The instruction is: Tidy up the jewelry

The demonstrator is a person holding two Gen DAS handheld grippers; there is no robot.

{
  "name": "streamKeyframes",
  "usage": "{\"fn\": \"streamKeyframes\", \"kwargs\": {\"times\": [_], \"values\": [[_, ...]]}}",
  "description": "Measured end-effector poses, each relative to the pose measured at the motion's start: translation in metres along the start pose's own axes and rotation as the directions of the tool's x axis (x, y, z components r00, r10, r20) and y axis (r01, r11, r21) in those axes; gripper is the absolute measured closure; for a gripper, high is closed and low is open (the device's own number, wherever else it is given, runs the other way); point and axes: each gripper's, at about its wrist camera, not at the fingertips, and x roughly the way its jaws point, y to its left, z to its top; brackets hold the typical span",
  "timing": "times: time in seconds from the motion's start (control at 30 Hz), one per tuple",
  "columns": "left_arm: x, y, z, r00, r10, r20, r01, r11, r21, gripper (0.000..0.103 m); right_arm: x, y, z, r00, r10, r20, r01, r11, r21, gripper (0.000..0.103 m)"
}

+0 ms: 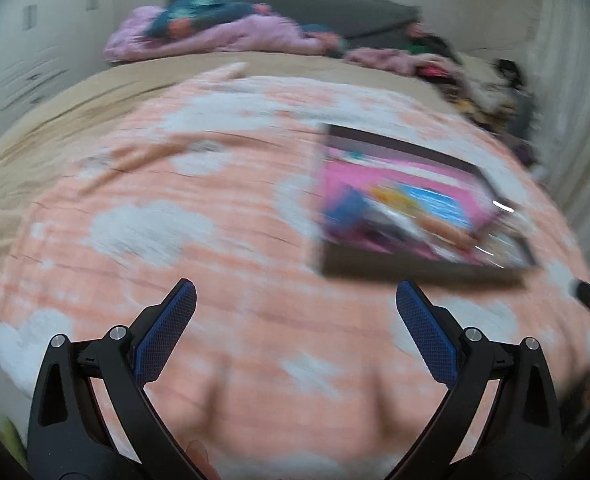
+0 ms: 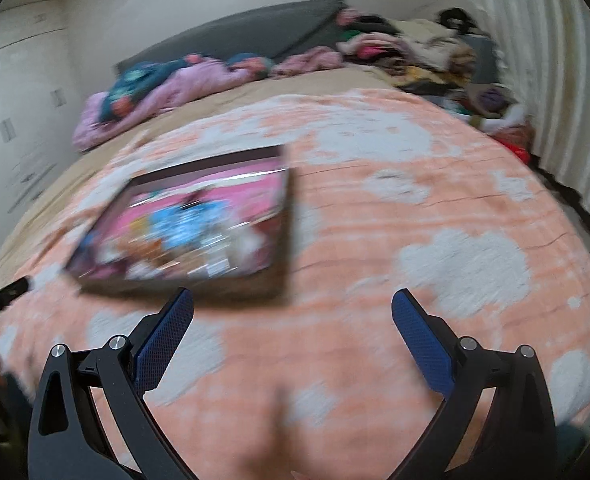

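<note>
Both the left gripper [image 1: 295,300] and right gripper [image 2: 293,306] hung spread wide and empty above the peach cloud-patterned blanket [image 1: 215,208]. The shallow dark-rimmed pink tray [image 2: 199,216] lay between them; its blurred contents left the step unclear.

Peach blanket [image 1: 223,208] (cloud-patterned), seemingly clothes [image 2: 423,52] heaped behind.

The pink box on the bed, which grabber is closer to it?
Hard to say; the right looks slightly closer. The pink box lies just ahead-left of the open right gripper, and ahead-right of the open left gripper. Neither touches it.
</note>
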Motion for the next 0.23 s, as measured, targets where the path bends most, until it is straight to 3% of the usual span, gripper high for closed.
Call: {"fn": "streamKeyframes", "kwargs": {"times": [0.1,0.23], "values": [[0.043,0.043,0.032,0.994,0.101,-0.039,-0.104,0.992,-0.079,0.009,0.037,-0.045,0.027,0.986,-0.168,-0.001,0.168,0.986,0.023,0.004],[0.102,0.092,0.065,0.963,0.258,-0.078,-0.267,0.949,-0.166,0.009,0.087,-0.106,0.059,0.941,-0.337,-0.042,0.339,0.937,0.083,0.004]]}}
